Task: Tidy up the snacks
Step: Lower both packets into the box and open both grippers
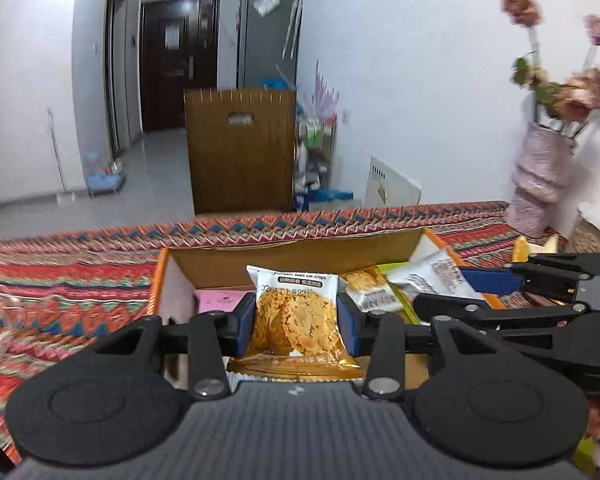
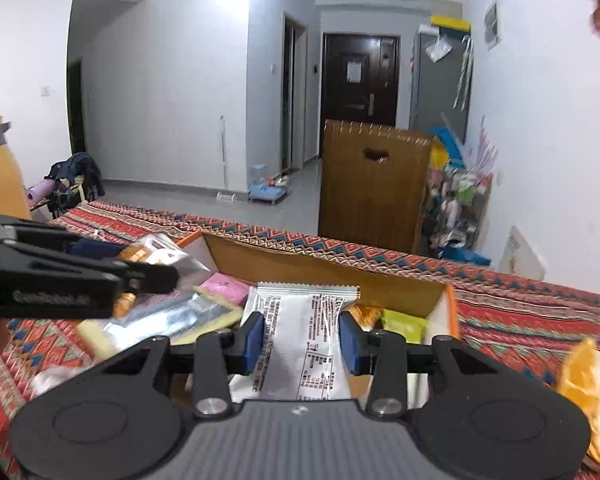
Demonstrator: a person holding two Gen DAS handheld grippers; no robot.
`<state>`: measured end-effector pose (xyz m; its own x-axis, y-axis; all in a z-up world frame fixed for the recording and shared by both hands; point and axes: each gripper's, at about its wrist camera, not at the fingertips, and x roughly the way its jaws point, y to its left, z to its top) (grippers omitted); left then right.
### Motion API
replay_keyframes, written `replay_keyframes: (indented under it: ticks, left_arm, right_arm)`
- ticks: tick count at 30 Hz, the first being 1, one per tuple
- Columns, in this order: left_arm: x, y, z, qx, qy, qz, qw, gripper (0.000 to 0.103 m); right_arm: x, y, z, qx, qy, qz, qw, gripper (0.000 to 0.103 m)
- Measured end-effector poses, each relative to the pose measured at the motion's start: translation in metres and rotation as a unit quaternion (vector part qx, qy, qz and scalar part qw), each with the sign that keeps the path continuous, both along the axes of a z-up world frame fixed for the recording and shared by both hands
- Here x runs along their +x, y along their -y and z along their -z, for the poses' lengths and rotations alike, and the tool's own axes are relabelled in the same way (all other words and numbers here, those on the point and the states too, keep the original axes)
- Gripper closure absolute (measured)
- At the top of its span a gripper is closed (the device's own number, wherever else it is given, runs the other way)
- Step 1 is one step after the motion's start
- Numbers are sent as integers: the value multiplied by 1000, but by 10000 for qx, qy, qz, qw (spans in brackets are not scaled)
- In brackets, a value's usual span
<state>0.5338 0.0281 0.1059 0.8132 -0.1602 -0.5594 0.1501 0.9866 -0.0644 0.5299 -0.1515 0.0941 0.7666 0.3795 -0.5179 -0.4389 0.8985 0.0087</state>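
In the lower centre of the left wrist view, the left gripper (image 1: pixel 296 326) is clamped on an oat crisp packet (image 1: pixel 294 316); its long axis stands upright, with the printed white end at the top. In the lower centre of the right wrist view, the right gripper (image 2: pixel 302 338) squeezes a white packet (image 2: pixel 300 344), also upright, its crimped edge pointing away. Both packets are over the cardboard box (image 1: pixel 292 254), which holds other snacks. Behind it lies the patterned tablecloth (image 1: pixel 60 280), and a pink vase (image 1: pixel 540 168) stands at the right.
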Motion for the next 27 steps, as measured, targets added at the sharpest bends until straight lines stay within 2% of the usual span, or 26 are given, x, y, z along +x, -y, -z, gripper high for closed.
replay_keyframes:
  ticks: [3, 5, 6, 7, 9, 10, 13, 15, 18, 20, 23, 27]
  left_arm:
    - [53, -8, 18, -130, -460, -170, 9987, 60]
    - [80, -10, 33, -69, -663, -218, 9975, 58]
    - [91, -10, 41, -12, -713, -213, 9972, 57]
    - [97, -12, 50, 67, -761, -276, 9967, 55]
    - [107, -15, 61, 161, -874, -389, 9953, 54]
    - [110, -17, 64, 136, -928, -390, 9948, 51]
    - [118, -23, 68, 32, -1040, -417, 9937, 39]
    - [123, -25, 70, -36, -1195, -374, 9921, 39]
    - [119, -26, 66, 16, -1091, -407, 9932, 38]
    - [114, -25, 64, 115, -1054, -431, 9934, 32]
    - [104, -23, 51, 131, -1018, -423, 9938, 29]
    - [81, -23, 26, 164, -811, -406, 9957, 23]
  right_arm:
    - [56, -7, 14, 209, -520, -4, 9984, 63]
    - [86, -16, 26, 114, -712, 113, 9973, 61]
    - [99, -20, 32, 73, -844, 181, 9962, 58]
    - [109, -24, 38, 55, -945, 212, 9953, 49]
    - [120, -30, 50, -2, -1015, 332, 9943, 41]
    - [125, -32, 53, -48, -1158, 358, 9926, 41]
    - [125, -30, 54, 173, -1169, 339, 9924, 38]
    - [124, -27, 55, 186, -1235, 423, 9913, 38]
    - [121, -27, 53, 190, -1213, 441, 9915, 36]
    - [118, -28, 51, 30, -1092, 465, 9929, 34]
    - [111, -30, 40, -107, -925, 467, 9946, 33]
    - [91, -26, 15, -148, -698, 435, 9965, 25]
